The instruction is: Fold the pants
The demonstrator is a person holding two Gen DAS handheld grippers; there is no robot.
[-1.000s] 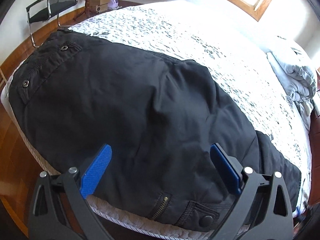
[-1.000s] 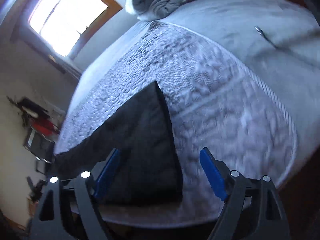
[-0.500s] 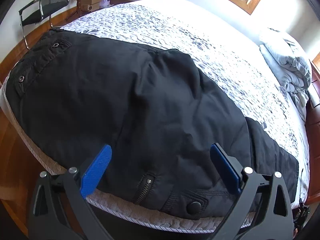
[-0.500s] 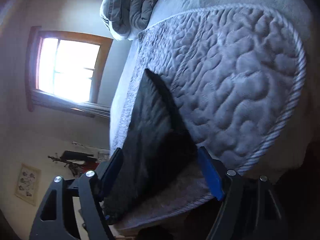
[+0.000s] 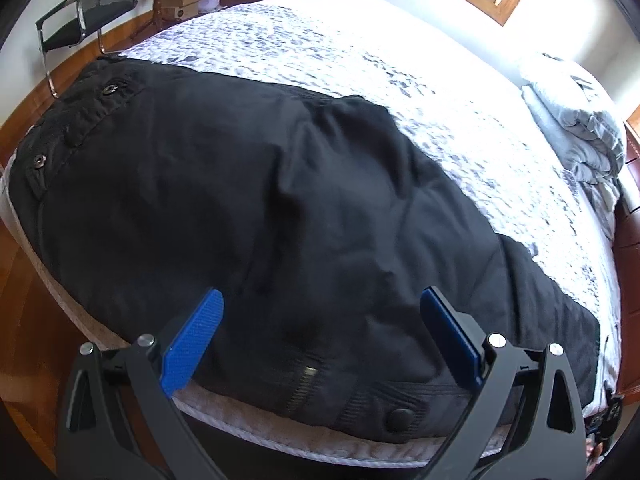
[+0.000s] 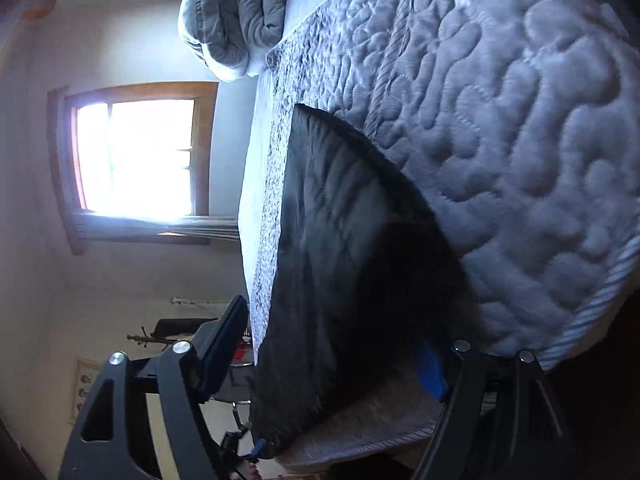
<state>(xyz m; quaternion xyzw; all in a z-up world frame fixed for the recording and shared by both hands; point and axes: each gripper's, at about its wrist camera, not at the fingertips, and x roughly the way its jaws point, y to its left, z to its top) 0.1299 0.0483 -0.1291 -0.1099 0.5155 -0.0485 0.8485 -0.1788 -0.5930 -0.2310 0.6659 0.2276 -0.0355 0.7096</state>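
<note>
Black pants (image 5: 248, 216) lie spread along the near edge of the bed (image 5: 360, 52), waistband with snaps at the left, a zip and a button near me. My left gripper (image 5: 320, 328) hovers open and empty just above the pants' near edge. In the right wrist view, rolled sideways, the pants' leg end (image 6: 344, 264) lies at the mattress corner. My right gripper (image 6: 332, 344) is open with its jaws on either side of that leg end, one blue finger (image 6: 430, 368) partly hidden behind the fabric.
A folded grey duvet (image 5: 580, 128) lies at the far right end of the bed and also shows in the right wrist view (image 6: 236, 12). A black chair (image 5: 88, 8) and boxes stand on the wooden floor at the far left. A window (image 6: 136, 156) is behind.
My right gripper has rolled sideways and closed in on the pants' leg end, which now sits between its jaws. My left gripper has shifted slightly over the pants' near edge.
</note>
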